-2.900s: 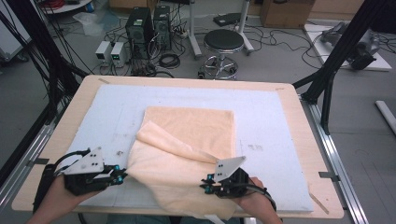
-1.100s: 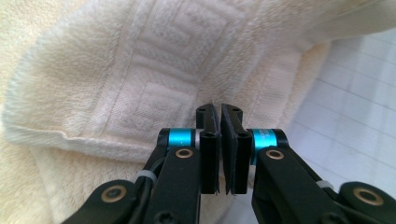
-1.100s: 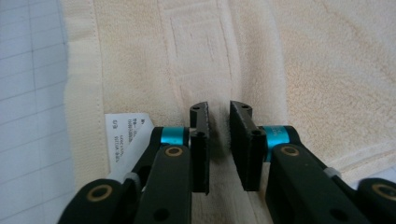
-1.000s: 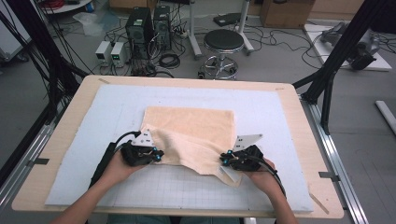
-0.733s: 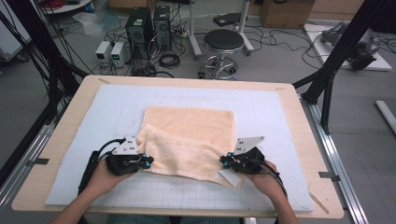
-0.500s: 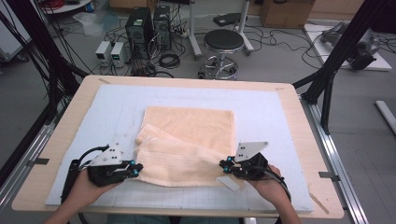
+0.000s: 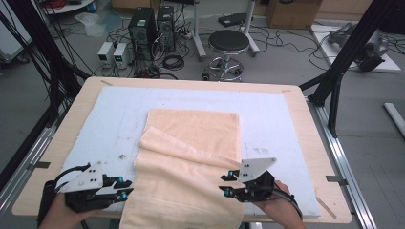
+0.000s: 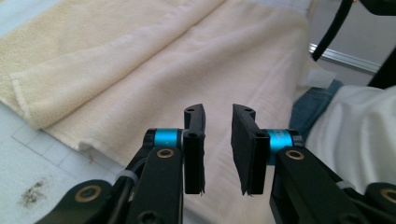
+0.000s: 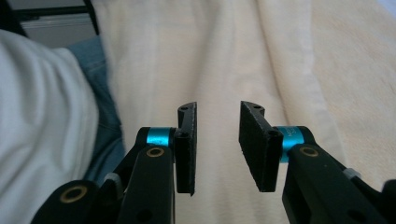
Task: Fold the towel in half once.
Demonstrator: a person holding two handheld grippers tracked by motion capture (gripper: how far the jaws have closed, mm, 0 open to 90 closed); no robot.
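Observation:
A peach towel lies on the pale blue mat, its far half flat and folded. Its near layer is drawn toward me and hangs over the front edge of the table. My left gripper sits at the towel's left front edge, and its jaws have just been opening. In the left gripper view the left gripper shows a clear gap with only the towel beyond it. My right gripper sits at the right front edge, its jaws also just opening. The right gripper holds nothing, and the towel lies below it.
The mat covers a wooden table with black frame posts at its sides. Beyond the far edge stand a round stool, computer towers and floor cables. My white shirt and jeans are close behind the front edge.
Both grippers have drawn back toward the front edge and apart, pulling the towel's upper layer out over the edge. The jaws have let go of the cloth.

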